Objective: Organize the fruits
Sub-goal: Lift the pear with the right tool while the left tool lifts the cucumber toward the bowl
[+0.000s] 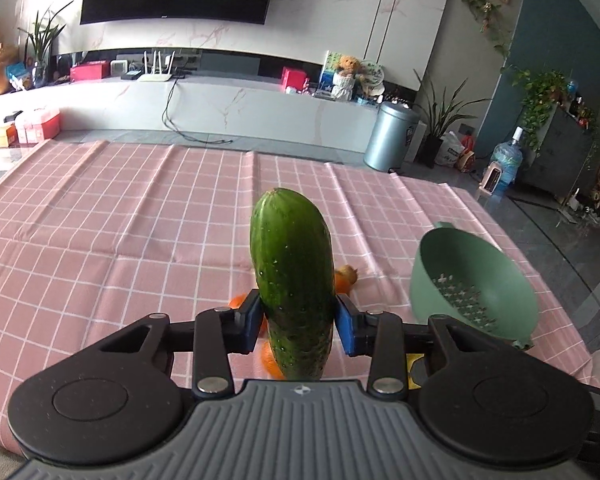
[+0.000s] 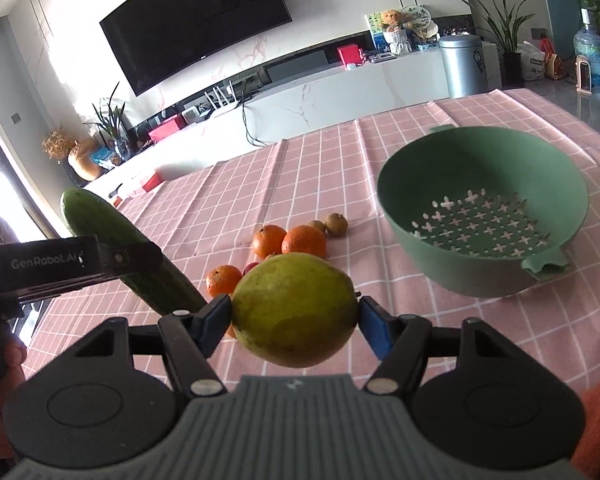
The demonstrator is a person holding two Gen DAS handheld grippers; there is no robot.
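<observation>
The left gripper (image 1: 298, 322) is clamped on a cucumber (image 1: 292, 276), the right gripper (image 2: 296, 320) on a yellow-green fruit (image 2: 295, 309), both held above the tablecloth (image 2: 300, 168). Best carry each level over the empty green colander (image 2: 480, 184), then lower before releasing.

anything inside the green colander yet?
Nothing. The green colander shows only its perforated bottom, with the pink cloth visible through the holes. Its near inner wall is hidden by the rim. The cucumber and green citrus fruit are in the grippers.
</observation>
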